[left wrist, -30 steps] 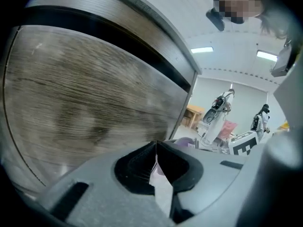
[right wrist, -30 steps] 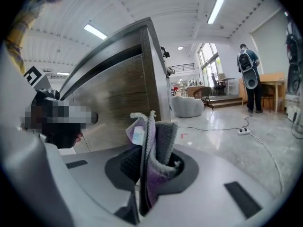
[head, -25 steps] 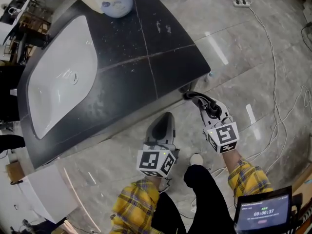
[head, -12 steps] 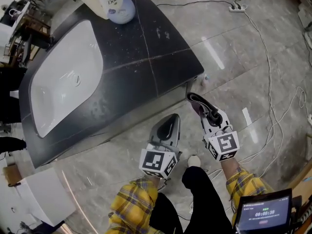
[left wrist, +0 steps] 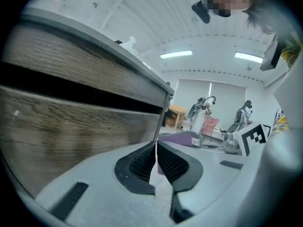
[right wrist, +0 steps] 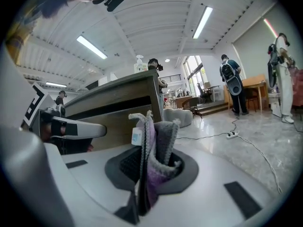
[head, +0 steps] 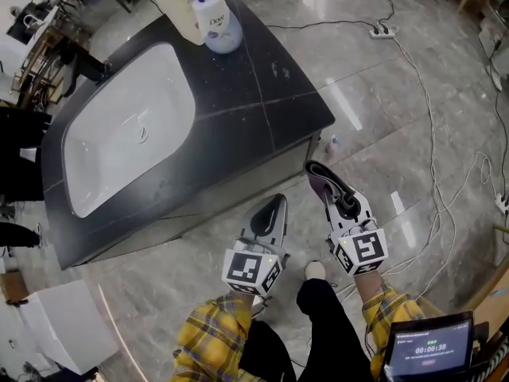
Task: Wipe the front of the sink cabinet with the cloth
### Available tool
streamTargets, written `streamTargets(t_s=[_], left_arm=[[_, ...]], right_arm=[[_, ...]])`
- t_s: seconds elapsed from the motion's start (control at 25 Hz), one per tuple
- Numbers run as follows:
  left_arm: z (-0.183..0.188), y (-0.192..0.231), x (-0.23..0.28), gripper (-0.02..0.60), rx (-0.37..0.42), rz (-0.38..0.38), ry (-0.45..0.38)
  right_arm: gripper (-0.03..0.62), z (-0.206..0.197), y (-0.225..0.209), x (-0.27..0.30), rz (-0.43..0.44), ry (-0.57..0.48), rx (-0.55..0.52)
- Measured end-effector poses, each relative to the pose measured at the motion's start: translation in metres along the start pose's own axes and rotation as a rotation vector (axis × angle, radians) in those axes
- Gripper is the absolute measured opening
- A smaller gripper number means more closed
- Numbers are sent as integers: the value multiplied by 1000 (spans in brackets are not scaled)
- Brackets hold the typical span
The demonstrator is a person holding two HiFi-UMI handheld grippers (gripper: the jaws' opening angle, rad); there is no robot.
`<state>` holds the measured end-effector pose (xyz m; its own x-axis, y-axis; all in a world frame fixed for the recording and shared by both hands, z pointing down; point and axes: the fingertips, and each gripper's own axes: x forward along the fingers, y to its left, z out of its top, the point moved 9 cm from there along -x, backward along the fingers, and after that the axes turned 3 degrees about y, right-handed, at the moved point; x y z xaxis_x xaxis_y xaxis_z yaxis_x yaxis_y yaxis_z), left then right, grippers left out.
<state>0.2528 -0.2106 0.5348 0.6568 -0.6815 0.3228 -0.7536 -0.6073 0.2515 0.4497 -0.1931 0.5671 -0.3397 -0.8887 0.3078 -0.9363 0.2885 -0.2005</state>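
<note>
The sink cabinet [head: 238, 188] has a dark top and a wood-grain front [left wrist: 71, 112], which shows below the counter edge. My right gripper [head: 316, 170] is shut on a purple and grey cloth [right wrist: 154, 148], bunched between its jaws. It hovers over the floor just off the cabinet's right front corner, not touching it. My left gripper [head: 273, 203] is shut with nothing in it. It points at the cabinet front from a short way off. In the left gripper view the jaws [left wrist: 156, 148] meet close beside the wood panels. The cabinet [right wrist: 118, 105] stands ahead in the right gripper view.
A white basin [head: 131, 138] and a Dove bottle [head: 223, 24] are on the counter. A power strip [head: 380, 30] and cables [head: 433, 173] trail across the marble floor at the right. A tablet [head: 429, 347] hangs at lower right. My shoe [head: 316, 270] is between the grippers. People [right wrist: 232, 84] stand in the distance.
The head view has swung, so the cabinet now sits further right. My right gripper with the cloth has drawn back slightly from the cabinet's right corner. Both jaws stay shut.
</note>
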Motion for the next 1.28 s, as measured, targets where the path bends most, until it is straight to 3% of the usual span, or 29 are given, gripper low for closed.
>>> streamTargets(t_s=[0.6, 0.92, 1.28], left_arm=[[60, 3, -98, 8, 22, 57, -136], [92, 6, -178, 8, 7, 109, -216], [112, 22, -290, 8, -35, 230, -276]], right_arm=[[44, 69, 86, -35, 62, -103, -61], [44, 112, 158, -61, 133, -145, -104], [44, 152, 256, -92, 233, -167, -133]])
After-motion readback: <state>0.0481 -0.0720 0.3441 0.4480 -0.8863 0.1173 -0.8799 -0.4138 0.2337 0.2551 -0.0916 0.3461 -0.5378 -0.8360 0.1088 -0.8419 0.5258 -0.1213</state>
